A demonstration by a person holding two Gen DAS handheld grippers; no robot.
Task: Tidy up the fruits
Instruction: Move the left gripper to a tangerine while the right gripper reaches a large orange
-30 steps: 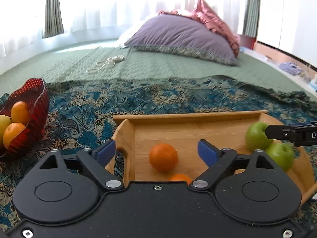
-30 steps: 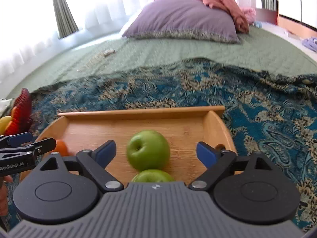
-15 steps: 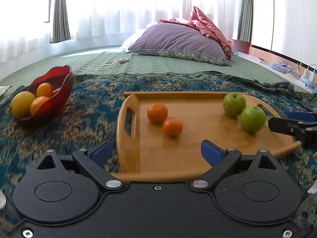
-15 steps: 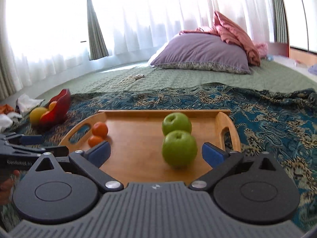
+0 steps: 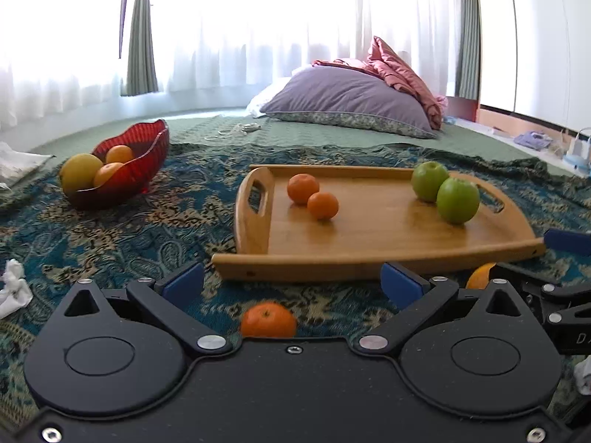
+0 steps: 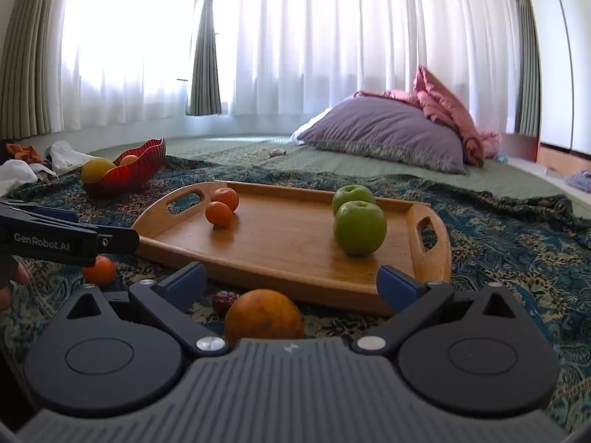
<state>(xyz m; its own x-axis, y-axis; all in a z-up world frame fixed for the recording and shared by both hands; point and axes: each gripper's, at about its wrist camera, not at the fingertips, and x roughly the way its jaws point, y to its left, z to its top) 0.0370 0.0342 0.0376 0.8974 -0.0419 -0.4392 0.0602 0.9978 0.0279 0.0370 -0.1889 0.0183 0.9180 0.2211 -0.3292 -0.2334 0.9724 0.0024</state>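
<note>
My left gripper [image 5: 291, 282] stood spread wide, nothing between its pads, low over the patterned cloth [image 5: 129, 229]. A small orange [image 5: 268, 320] lay on the cloth just in front of it, short of the tray [image 5: 369, 251]. My right gripper [image 6: 291, 282] was likewise spread and held nothing; a large orange [image 6: 264, 317] sat on the cloth close below it, with a small dark fruit [image 6: 225, 301] beside that, kind unclear. On the tray I noted two tangerines [image 5: 312, 195] touching near the left handle and two green apples [image 5: 445, 192] side by side near the right handle. A red bowl [image 5: 129, 173] to the far left held a yellow fruit and two oranges. Purple pillow [image 6: 384, 136] lay beyond on the green bedcover.
</note>
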